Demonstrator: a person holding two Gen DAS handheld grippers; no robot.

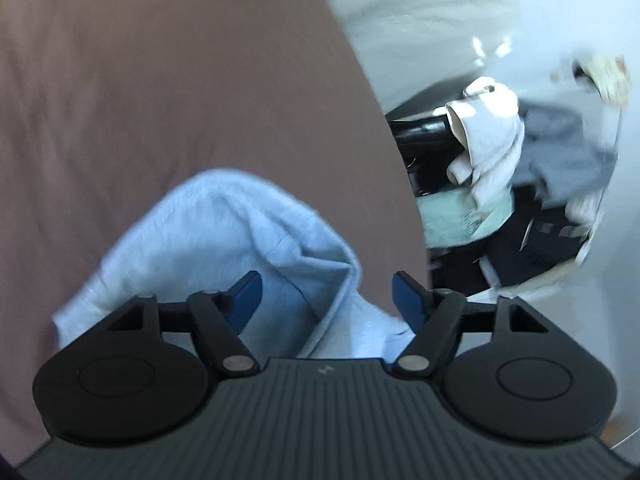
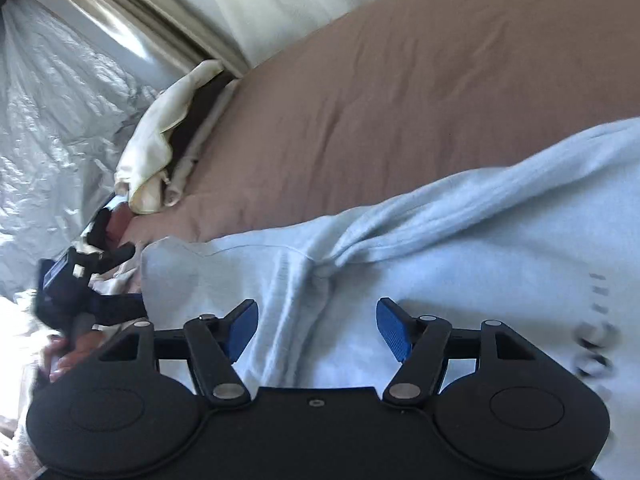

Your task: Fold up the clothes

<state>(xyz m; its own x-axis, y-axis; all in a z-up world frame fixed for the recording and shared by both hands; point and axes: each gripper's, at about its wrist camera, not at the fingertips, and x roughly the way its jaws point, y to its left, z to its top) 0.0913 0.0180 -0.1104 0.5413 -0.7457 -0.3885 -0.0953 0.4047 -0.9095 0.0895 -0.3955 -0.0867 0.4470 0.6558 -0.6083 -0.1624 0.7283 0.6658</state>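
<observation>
With the left gripper [image 1: 327,300] and right gripper [image 2: 317,330] both spread wide and pinching nothing above the rumpled pale blue garment [image 2: 440,248] on the brown bed cover [image 2: 380,100], smooth its bunched ridge first, then pinch an edge, not loose middle.

It was a home bedroom: a bed [image 2: 380,92] under a brown sheet carried a pale blue garment [image 2: 460,240], and a heap of mixed clothes [image 1: 520,184] lay beside it, near a crinkled curtain [image 2: 52,120].
</observation>
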